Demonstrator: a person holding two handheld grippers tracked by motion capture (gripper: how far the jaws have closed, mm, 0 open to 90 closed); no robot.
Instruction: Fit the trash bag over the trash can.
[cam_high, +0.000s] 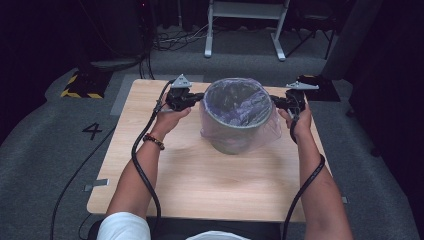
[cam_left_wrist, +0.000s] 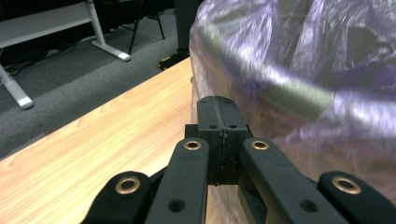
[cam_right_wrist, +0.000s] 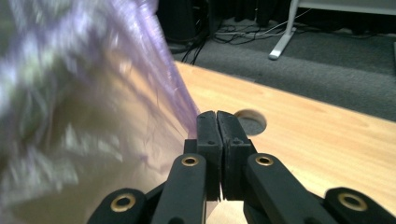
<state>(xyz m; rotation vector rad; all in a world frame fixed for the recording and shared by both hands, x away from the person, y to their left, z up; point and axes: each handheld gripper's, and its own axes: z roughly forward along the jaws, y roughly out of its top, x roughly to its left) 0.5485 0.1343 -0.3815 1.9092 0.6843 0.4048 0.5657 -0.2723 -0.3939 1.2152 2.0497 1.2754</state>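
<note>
Both tools pressed together on plastic: left tool (cam_high: 200, 96) pinches the bag (cam_high: 265, 131) at the bin's (cam_high: 234, 140) left rim, right tool (cam_high: 275, 101) pinches it at the right. Bin sits mid-surface (cam_high: 200, 180), toward the far edge.

Black hand-held gripper (cam_left_wrist: 217, 140) jaws with brass rivets, beaded bracelet (cam_high: 153, 141), white sleeve (cam_high: 122, 226)

Overhead view; two close views, shared table (cam_high: 200, 170)
</note>
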